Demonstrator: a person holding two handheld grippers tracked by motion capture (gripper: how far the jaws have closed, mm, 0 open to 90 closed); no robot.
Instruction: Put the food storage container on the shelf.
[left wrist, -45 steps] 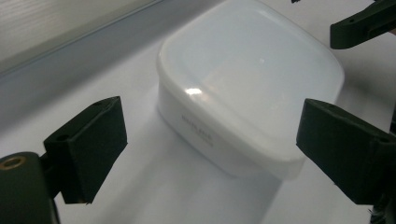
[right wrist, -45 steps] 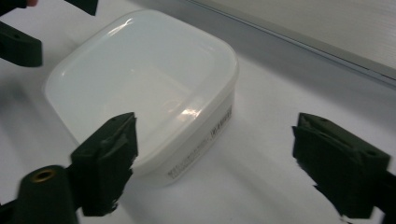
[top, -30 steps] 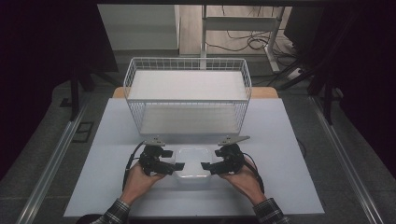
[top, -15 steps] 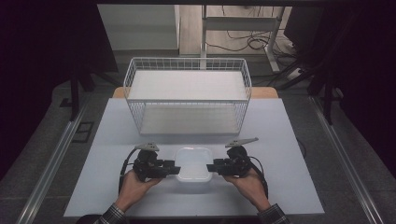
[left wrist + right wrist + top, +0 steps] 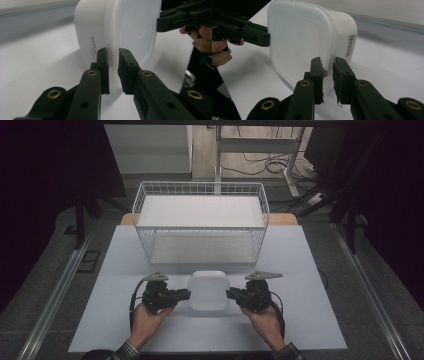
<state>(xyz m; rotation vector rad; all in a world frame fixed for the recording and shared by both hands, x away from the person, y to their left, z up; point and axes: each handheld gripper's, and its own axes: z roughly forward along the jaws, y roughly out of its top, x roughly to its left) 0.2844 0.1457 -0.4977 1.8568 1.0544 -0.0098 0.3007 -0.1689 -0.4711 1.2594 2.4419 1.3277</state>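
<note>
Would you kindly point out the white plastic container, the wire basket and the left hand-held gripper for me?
white plastic container [image 5: 208, 289]: high view, middle of its upturned face.
wire basket [image 5: 200, 227]: high view, near top rim.
left hand-held gripper [image 5: 184, 294]: high view, jaw tips at the container's edge.

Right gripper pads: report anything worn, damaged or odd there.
The right gripper has ragged pads: torn bits stick out along their inner edges where they clamp the white container. The left gripper pads look clean-edged.

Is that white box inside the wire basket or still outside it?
Outside. The box sits on the table in front of the basket, pinched by the left gripper and right gripper.
</note>
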